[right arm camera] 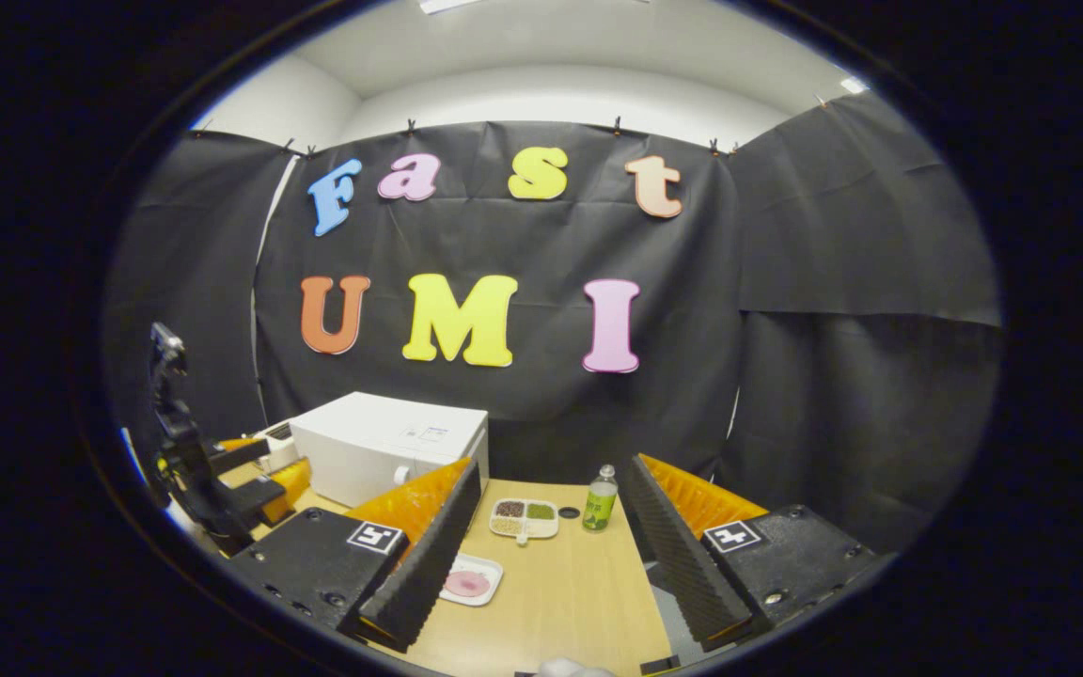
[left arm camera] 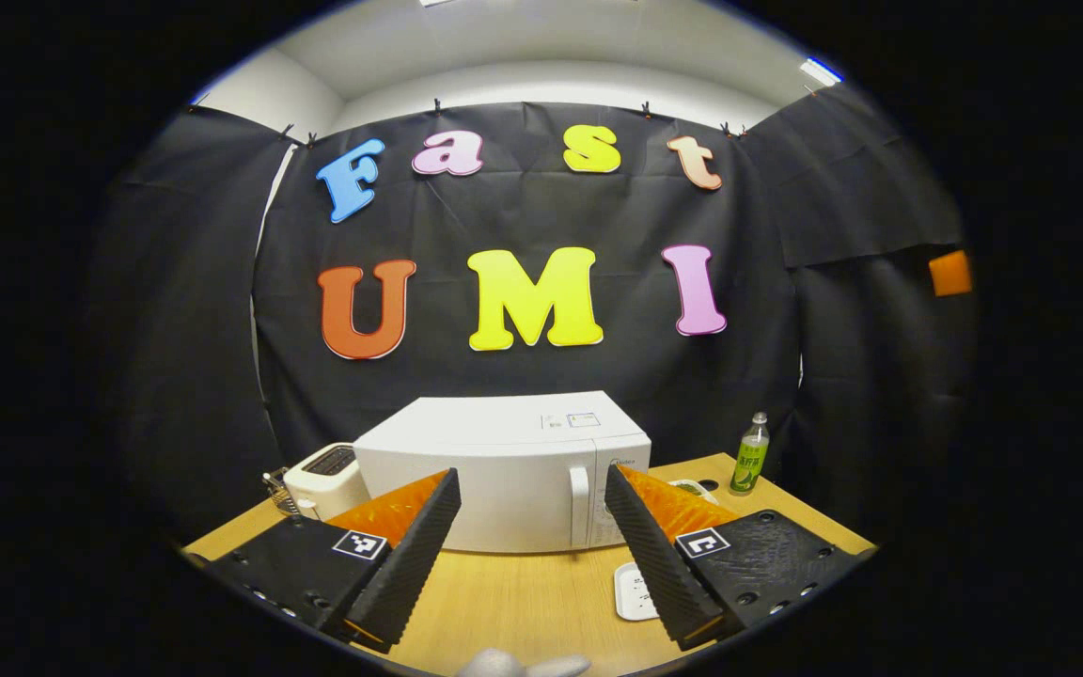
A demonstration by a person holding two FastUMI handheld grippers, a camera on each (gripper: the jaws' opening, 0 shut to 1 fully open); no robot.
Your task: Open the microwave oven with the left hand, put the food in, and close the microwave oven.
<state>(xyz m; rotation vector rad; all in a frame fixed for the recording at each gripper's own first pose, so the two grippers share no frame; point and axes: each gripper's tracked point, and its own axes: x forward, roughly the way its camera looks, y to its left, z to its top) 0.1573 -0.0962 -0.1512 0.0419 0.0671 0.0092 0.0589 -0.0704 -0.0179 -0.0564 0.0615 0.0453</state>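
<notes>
Left gripper [left arm camera: 530,545], black ribbed fingers [left arm camera: 410,555] backed in orange, square black-and-white markers on screwed black bases, right gripper [right arm camera: 546,555] built identically

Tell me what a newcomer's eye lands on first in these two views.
The white microwave, door closed, stands mid-table straight ahead of the open left gripper. In the right gripper view, a compartment tray of food and a green bottle stand between the open right gripper's fingers, with a pink-centred plate nearer.

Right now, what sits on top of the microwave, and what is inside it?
The microwave carries two small flat labels on top, nothing else. Its door is shut, so the inside is hidden.
</notes>
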